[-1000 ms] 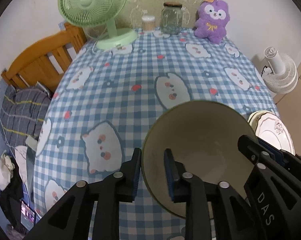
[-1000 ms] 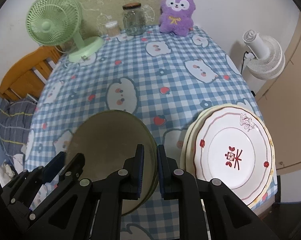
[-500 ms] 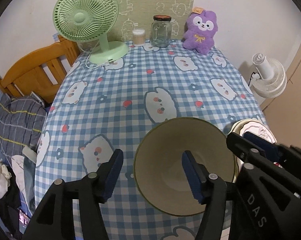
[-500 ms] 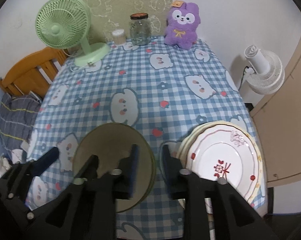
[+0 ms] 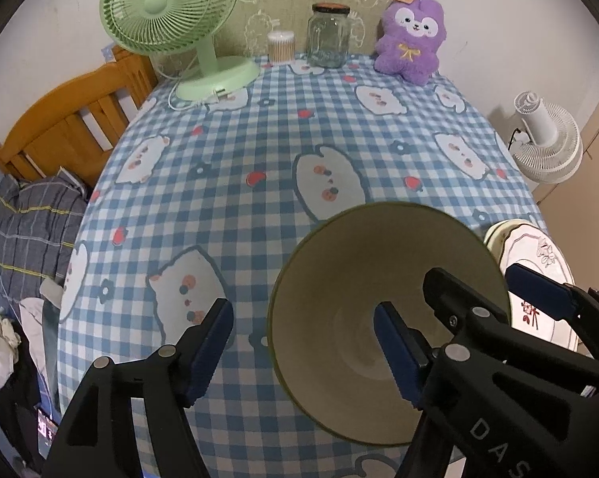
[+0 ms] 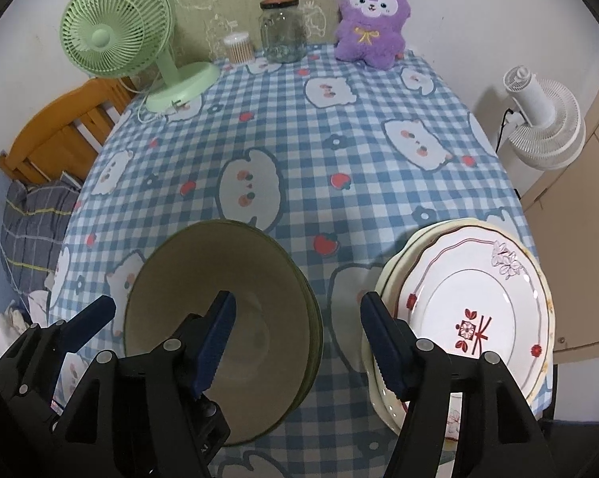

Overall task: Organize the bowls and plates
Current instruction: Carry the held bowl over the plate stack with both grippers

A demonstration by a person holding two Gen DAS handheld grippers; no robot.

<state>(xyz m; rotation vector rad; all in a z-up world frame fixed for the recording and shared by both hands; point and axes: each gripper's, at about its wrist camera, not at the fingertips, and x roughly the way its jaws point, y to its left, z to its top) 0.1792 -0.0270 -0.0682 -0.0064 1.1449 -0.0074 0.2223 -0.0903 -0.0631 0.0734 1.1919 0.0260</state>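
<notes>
On the surface, the stack of bowls sits at about seven o'clock near the front edge, with the stack of plates just beside it at about five o'clock. Along the far edge at twelve o'clock stand the jar and, just left of it, the small container of sticks; the plush toy sits at one o'clock and the desk fan at ten o'clock. Off the surface, a standing fan is at three o'clock and a bed at nine o'clock.

Olive bowl, blue-checked tablecloth
</notes>
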